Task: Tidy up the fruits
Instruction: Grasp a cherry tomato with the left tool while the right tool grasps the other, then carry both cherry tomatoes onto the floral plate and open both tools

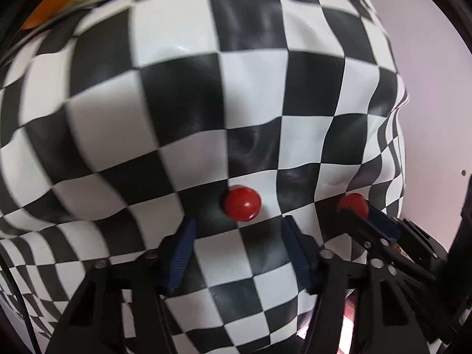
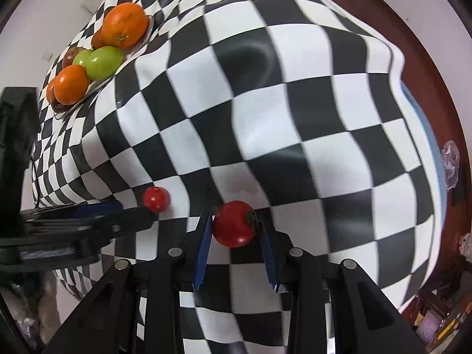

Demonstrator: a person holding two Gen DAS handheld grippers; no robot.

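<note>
Red tomato (image 2: 234,224) pinched in right gripper (image 2: 236,221) | left gripper (image 1: 237,230) spread behind second tomato (image 1: 242,203)

Bright even light; soft glare on checkered cloth (image 1: 183,103); motion blur, strong fisheye bulge at edges.

Both wrist cams look steeply down, close over the checkered cloth (image 1: 250,94); both views share the two red tomatoes (image 1: 242,203)
</note>
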